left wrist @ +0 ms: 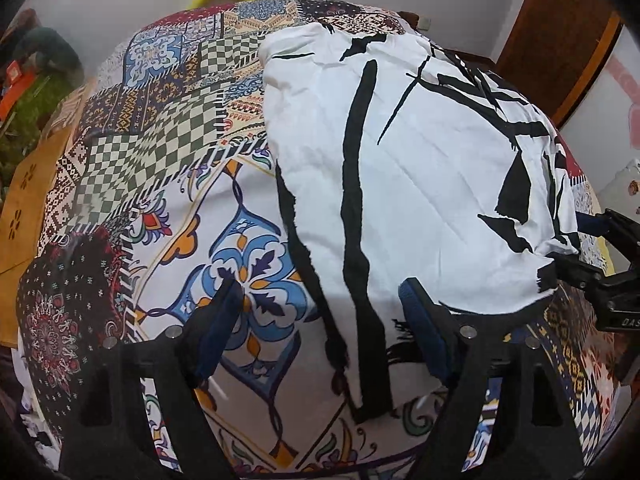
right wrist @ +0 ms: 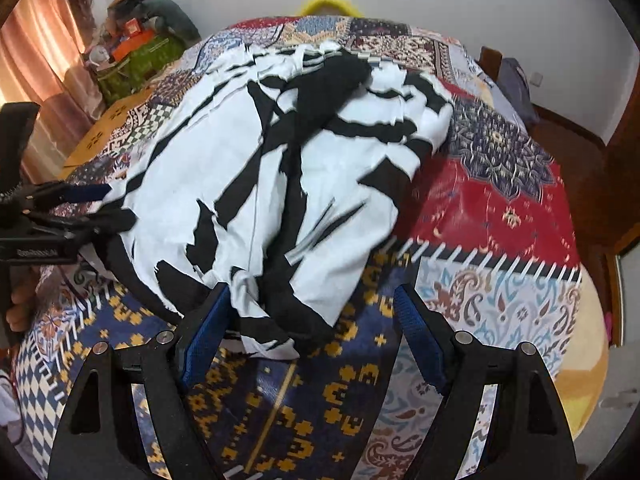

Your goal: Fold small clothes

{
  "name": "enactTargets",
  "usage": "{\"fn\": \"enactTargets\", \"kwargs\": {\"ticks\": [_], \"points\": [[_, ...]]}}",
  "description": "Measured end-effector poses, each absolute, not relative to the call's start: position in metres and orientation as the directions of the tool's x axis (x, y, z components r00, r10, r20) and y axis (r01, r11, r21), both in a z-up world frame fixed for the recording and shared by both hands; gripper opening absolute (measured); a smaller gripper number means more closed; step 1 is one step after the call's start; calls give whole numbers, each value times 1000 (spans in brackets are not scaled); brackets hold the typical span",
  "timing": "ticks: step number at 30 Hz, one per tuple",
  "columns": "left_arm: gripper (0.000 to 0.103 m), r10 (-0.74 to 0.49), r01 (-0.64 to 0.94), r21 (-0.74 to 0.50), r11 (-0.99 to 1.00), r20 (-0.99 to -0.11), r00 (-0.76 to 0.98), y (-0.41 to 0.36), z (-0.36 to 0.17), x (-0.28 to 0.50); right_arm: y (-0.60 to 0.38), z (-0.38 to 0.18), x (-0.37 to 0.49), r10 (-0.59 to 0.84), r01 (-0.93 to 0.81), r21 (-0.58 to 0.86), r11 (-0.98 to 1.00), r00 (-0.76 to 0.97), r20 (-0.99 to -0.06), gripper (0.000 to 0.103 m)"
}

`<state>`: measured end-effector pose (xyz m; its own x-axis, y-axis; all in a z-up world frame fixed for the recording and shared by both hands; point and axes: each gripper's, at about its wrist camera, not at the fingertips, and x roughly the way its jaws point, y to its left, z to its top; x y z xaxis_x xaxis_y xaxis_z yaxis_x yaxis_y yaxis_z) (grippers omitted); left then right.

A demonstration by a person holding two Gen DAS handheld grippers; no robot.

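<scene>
Item: white garment with black brush-stroke print (left wrist: 420,168), lying spread on a patchwork-patterned cloth (left wrist: 168,152) that covers the tabletop.

Left gripper (left wrist: 320,312): jaws wide apart, holding nothing. The garment's near edge lies between its fingers, and the bulk runs ahead and to the right.

Right gripper (right wrist: 308,312): jaws wide apart, nothing clamped. A rumpled near corner of the garment sits just beside the left finger, with the bulk ahead and to the left.

Long axis: appears to run away from both grippers, across the cloth.

Judgement: both grippers stand at the near hem, so either could close on it; the left one is more squarely over the fabric.
</scene>
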<state>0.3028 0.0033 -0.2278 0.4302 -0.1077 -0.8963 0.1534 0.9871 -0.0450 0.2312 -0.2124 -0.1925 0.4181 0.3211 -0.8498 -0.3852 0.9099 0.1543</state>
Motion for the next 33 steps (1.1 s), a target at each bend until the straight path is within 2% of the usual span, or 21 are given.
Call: {"fn": "enactTargets", "kwargs": {"ticks": [7,11,15,21,25,28,30,31,33], "points": [[81,-80,125,-21,992,-868,489,14,-205,312,-216,-156,238,342,-401,144,905,481,-807,79],[81,-75,91,-31,995,-846,527,28,-189,332,-216,-138,257,389,-398,189,898,513,-766,79],[81,-36,54,-7,999,-826,563,39,-177,357,-207,-136,289,409,-389,218,895,522,-749,79],[81,-52,22,-48,999,-823,566,48,-185,403,-196,-149,340,454,-357,304,883,486,-747,77],[81,-97,16,-103,995,-845,526,47,-203,427,-189,-163,371,467,-321,351,880,440,-767,64],[81,-122,18,-130,991,-863,491,43,-219,440,-185,-174,383,450,-309,343,887,414,-791,47],[76,-118,22,-122,992,-874,472,39,-228,445,-181,-177,383,427,-333,301,893,420,-801,35],[72,-114,23,-117,993,-877,467,38,-232,446,-180,-177,382,416,-347,279,895,426,-804,25],[71,-114,25,-117,993,-870,480,37,-235,447,-178,-179,380,381,-370,222,902,442,-812,13]]}}
